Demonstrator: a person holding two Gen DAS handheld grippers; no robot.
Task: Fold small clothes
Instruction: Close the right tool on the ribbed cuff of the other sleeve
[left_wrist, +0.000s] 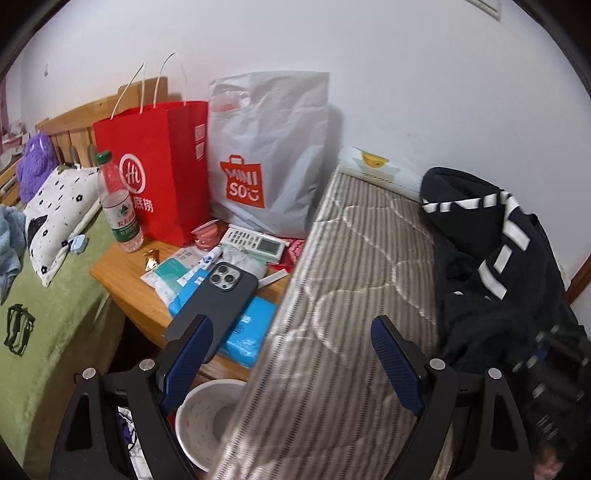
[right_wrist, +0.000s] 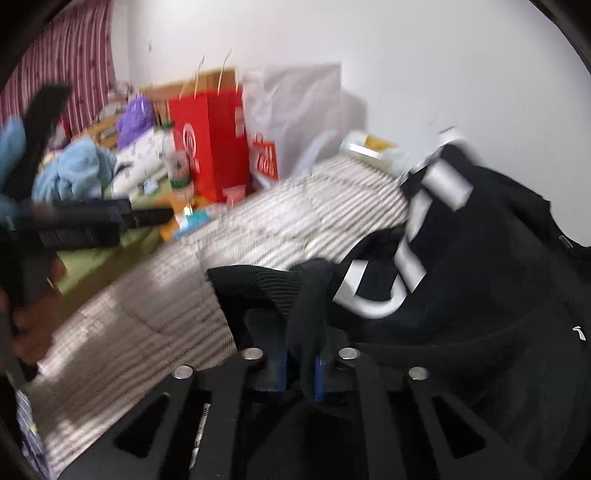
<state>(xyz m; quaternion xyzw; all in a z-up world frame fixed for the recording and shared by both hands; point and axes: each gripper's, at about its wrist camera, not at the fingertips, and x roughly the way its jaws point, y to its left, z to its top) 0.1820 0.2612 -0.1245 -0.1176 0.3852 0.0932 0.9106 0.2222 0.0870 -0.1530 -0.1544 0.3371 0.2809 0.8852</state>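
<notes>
A black garment with white stripes (left_wrist: 491, 258) lies bunched at the right on the striped beige mattress (left_wrist: 351, 295). My left gripper (left_wrist: 291, 354) is open and empty, hovering over the mattress's left edge, apart from the garment. In the right wrist view, which is blurred, my right gripper (right_wrist: 301, 365) is shut on a fold of the black garment (right_wrist: 461, 295), and the cloth hangs over and hides its fingertips. The left gripper (right_wrist: 110, 221) shows at the left of that view.
A wooden bedside table (left_wrist: 122, 273) left of the mattress holds a phone (left_wrist: 218, 295), a blue tissue pack (left_wrist: 247, 332), a water bottle (left_wrist: 118, 206), a red paper bag (left_wrist: 159, 166) and a grey plastic bag (left_wrist: 269, 155). A white bin (left_wrist: 207, 417) stands below. A green bed (left_wrist: 48, 314) lies further left.
</notes>
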